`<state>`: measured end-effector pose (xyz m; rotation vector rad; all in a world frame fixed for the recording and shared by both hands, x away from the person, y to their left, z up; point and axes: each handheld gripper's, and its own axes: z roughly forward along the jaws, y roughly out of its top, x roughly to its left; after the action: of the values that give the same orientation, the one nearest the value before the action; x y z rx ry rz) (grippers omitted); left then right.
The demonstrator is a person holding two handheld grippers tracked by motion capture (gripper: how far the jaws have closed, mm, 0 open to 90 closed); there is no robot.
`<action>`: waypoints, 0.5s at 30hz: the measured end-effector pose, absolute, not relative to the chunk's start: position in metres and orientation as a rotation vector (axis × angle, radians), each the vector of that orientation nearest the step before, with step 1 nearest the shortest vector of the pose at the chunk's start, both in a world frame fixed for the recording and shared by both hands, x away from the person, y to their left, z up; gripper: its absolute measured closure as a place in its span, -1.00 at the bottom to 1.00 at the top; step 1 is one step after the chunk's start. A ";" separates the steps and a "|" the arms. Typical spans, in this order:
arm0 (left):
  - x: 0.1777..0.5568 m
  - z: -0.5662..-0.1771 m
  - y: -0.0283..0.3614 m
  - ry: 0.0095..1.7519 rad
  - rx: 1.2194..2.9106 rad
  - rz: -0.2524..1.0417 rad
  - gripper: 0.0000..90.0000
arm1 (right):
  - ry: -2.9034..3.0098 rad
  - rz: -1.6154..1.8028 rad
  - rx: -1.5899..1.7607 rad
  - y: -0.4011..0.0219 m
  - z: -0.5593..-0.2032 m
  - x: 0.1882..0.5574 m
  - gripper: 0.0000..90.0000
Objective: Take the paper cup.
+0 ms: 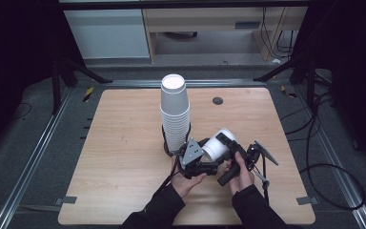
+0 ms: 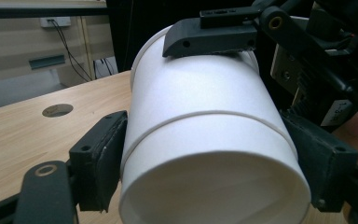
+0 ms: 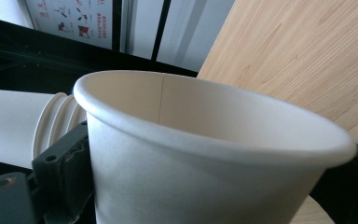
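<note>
A white paper cup [image 1: 216,144] lies on its side in the air above the table's front middle, held between both grippers. In the left gripper view its recessed base faces the camera, and my left gripper [image 2: 209,168] is shut on the cup [image 2: 205,93] near that end. A thin ring runs round the wall halfway along, like the rim of a second nested cup. My right gripper [image 3: 205,186] is shut on the cup [image 3: 191,154] near its open mouth. One of its fingers [image 2: 209,35] presses on the top of the far end. A tall upside-down stack of cups [image 1: 175,114] stands just left of the grippers.
The wooden table [image 1: 124,157] has a round cable hole [image 1: 218,100] at the back middle. Cables trail on the floor to the right. Black frame legs and shelving stand beyond the far edge.
</note>
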<state>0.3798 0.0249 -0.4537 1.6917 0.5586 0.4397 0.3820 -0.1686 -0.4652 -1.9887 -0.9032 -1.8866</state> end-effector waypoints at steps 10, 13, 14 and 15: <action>0.382 -0.453 0.027 0.569 1.709 0.435 -0.58 | -0.930 -1.892 -1.994 -0.167 -0.465 0.382 -0.75; 0.382 -0.452 0.028 0.575 1.718 0.427 -0.59 | -0.937 -1.897 -1.990 -0.166 -0.465 0.383 -0.74; 0.382 -0.452 0.028 0.575 1.718 0.427 -0.58 | -0.937 -1.897 -1.990 -0.166 -0.465 0.383 -0.74; 0.381 -0.451 0.029 0.579 1.716 0.419 -0.58 | -0.938 -1.899 -1.994 -0.166 -0.465 0.383 -0.74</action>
<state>0.3813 0.0290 -0.4512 1.7163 0.5787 0.4186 0.3830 -0.1658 -0.4649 -1.9938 -0.9384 -1.8986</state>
